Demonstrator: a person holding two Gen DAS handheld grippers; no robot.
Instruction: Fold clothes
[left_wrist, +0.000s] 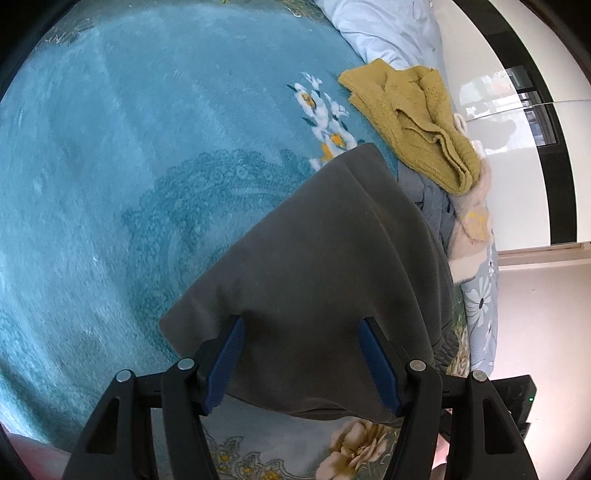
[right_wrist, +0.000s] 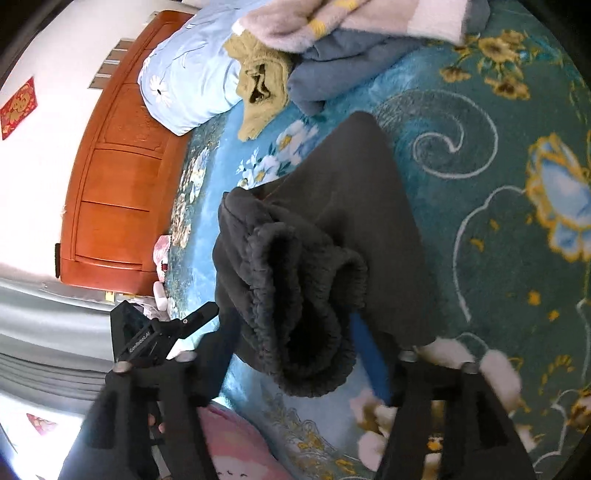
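Your left claw (left_wrist: 301, 354) stands wide, its blue pads (left_wrist: 225, 363) on either side of the dark grey trousers (left_wrist: 325, 258), which lie flat on the teal floral bed cover (left_wrist: 110, 184). Your right claw (right_wrist: 291, 354) is also spread wide around the bunched, fleecy waistband (right_wrist: 295, 295) of the same trousers; you cannot tell whether its pads touch the cloth. Beyond the trousers, toward the pale blue pillow (right_wrist: 188, 81), lie a mustard knit (left_wrist: 417, 122), a blue-grey garment (right_wrist: 340, 70) and a pinkish fluffy one (right_wrist: 303, 26), heaped together. A wooden headboard (right_wrist: 118, 177) stands behind the pillow.
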